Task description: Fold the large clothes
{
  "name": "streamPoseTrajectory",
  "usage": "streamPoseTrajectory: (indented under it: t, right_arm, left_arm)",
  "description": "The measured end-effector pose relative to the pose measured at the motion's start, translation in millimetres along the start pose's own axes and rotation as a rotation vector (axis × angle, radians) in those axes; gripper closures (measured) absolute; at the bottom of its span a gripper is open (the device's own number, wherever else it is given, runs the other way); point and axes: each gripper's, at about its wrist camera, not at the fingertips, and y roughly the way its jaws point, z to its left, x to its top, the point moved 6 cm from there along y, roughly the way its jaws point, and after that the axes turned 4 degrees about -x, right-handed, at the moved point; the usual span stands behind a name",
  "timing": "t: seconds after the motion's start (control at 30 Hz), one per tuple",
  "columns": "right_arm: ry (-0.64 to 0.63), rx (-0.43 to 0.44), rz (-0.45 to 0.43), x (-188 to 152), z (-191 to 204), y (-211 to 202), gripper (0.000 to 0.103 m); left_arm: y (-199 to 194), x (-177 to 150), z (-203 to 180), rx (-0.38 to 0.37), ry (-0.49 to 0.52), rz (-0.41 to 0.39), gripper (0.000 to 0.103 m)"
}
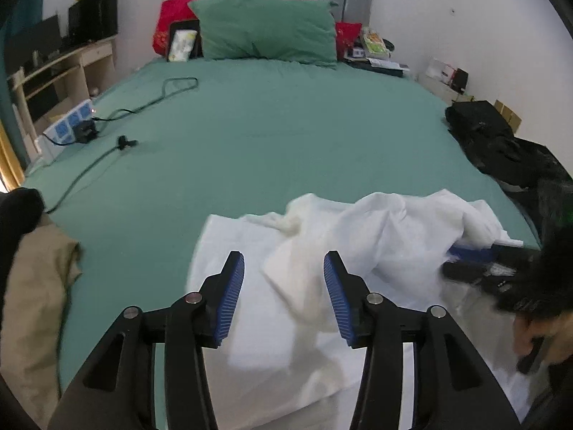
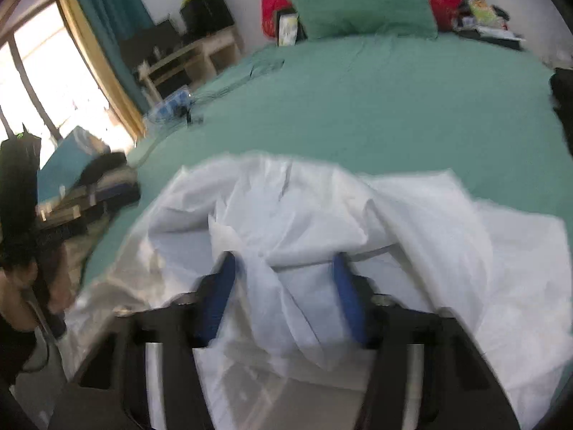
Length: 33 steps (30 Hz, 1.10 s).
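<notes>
A large white garment [image 1: 376, 222] lies crumpled on the near part of the green bed [image 1: 268, 136]. In the left wrist view my left gripper [image 1: 284, 268] hovers open just above its flat left part, with nothing between the blue pads [image 1: 232, 286]. My right gripper [image 1: 469, 254] shows at the right edge of the cloth, half under a fold. In the blurred right wrist view the right gripper [image 2: 284, 265] is pushed into the white garment [image 2: 322, 208]. Its jaws stand apart, a bunched fold lies between them, and cloth drapes over the fingertips.
A beige cloth [image 1: 39, 286] lies at the bed's near left corner and a heap of black clothes [image 1: 494, 143] on the right side. A power strip [image 1: 68, 127] and black cable [image 1: 121, 141] sit at the left; a green pillow [image 1: 265, 28] lies at the head. A person's hand [image 1: 530, 333] is lower right.
</notes>
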Motion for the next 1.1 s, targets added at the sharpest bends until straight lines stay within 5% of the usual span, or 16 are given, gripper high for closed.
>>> streamPoseTrajectory:
  t: [0.03, 0.37, 0.57, 0.67, 0.73, 0.8, 0.83, 1.1]
  right_arm:
    - [-0.027, -0.009, 0.016, -5.5, 4.5, 0.5, 0.098]
    - [-0.211, 0.033, 0.185, -66.0, 45.3, -11.2, 0.099]
    - [-0.313, 0.135, 0.309, -85.4, 61.9, -28.0, 0.098]
    - [-0.357, 0.105, 0.251, -71.1, 59.4, -44.1, 0.096]
    - [-0.304, 0.079, 0.189, -53.1, 42.3, -50.1, 0.083]
    - [-0.223, 0.030, 0.128, -35.1, 25.4, -52.9, 0.050]
    - [-0.190, 0.016, 0.104, -28.6, 20.0, -53.0, 0.045]
    - [0.016, -0.105, 0.012, -5.3, -24.5, -39.3, 0.043]
  left_arm:
    - [3.6, 0.3, -4.3, -0.008, 0.002, 0.006, 0.054]
    - [31.1, -22.6, -30.0, 0.008, 0.028, 0.127, 0.054]
    - [11.9, -14.2, -29.6, -0.006, 0.001, 0.064, 0.054]
    - [10.7, -3.6, -32.9, -0.013, -0.003, 0.029, 0.054]
    - [16.7, 0.1, -35.6, -0.012, -0.002, 0.031, 0.054]
    - [26.7, -0.1, -37.3, -0.010, -0.013, 0.050, 0.054]
    - [29.9, -1.7, -38.7, -0.014, -0.018, 0.058, 0.054]
    - [52.3, -15.5, -44.3, -0.009, 0.017, 0.101, 0.054]
